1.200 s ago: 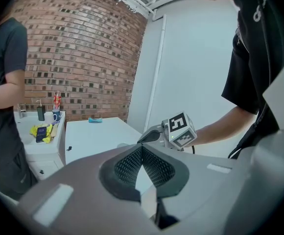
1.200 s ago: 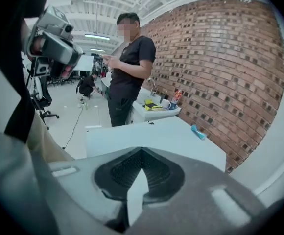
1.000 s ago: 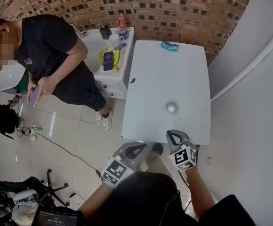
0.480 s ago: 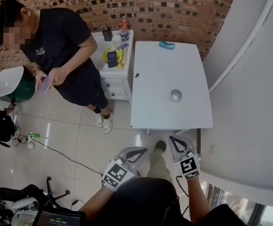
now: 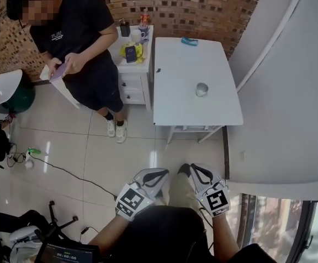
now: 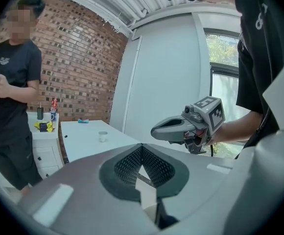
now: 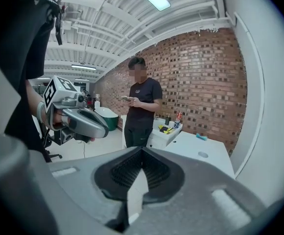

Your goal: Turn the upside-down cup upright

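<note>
One cup [image 5: 202, 89] on one white table [image 5: 181, 64] at twelve o'clock, one cabinet [image 5: 132, 76] beside it, one bystander [image 5: 77, 43] at ten, and two grippers: left gripper [image 5: 160, 172], right gripper [image 5: 194, 169].

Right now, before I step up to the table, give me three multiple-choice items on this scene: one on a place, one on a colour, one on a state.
1. Where does the cup stand?
A) on a chair
B) on the white table
C) on a shelf

2. What colour is the small thing at the table's far end?
A) red
B) yellow
C) teal

3. How do the left gripper and right gripper stand?
A) both shut, empty
B) both wide open
C) left shut on the cup

Key:
1 B, the head view shows it on the tabletop.
2 C, it shows teal against the white top.
3 A, each gripper view shows the jaw tips meeting with nothing between.
</note>
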`<state>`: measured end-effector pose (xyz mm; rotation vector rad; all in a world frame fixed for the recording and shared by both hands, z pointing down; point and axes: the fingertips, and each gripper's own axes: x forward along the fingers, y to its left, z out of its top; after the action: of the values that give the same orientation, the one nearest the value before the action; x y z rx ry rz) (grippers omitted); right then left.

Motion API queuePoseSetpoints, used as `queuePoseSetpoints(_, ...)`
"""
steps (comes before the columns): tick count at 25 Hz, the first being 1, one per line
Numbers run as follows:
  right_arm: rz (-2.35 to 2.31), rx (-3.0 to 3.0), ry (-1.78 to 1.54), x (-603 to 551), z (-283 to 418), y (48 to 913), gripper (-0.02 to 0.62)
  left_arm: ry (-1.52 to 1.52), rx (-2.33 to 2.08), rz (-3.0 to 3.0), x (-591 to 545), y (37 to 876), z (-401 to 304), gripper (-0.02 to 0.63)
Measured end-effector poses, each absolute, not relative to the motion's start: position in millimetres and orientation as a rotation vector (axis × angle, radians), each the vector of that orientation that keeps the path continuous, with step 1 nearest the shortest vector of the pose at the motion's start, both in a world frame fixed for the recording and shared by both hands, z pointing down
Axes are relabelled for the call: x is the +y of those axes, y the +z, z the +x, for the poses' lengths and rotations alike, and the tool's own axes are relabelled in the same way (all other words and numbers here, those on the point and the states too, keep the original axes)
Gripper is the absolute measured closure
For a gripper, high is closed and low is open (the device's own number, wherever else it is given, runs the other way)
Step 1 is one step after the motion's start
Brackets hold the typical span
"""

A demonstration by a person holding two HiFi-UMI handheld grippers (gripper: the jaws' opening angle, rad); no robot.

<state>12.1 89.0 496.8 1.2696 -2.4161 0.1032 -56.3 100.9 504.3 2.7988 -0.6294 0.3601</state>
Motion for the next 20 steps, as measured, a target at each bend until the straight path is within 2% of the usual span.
queuePoseSetpoints(10, 1.28, -2.432, 0.114, 166, 17, 476, 0.603, 0.323, -0.674, 2.772, 157, 485, -54, 0.591)
queuePoseSetpoints(20, 1.329, -2.476, 0.216, 266, 43, 474, 0.603, 0.366, -0.609, 2.807, 239, 482, -6, 0.591)
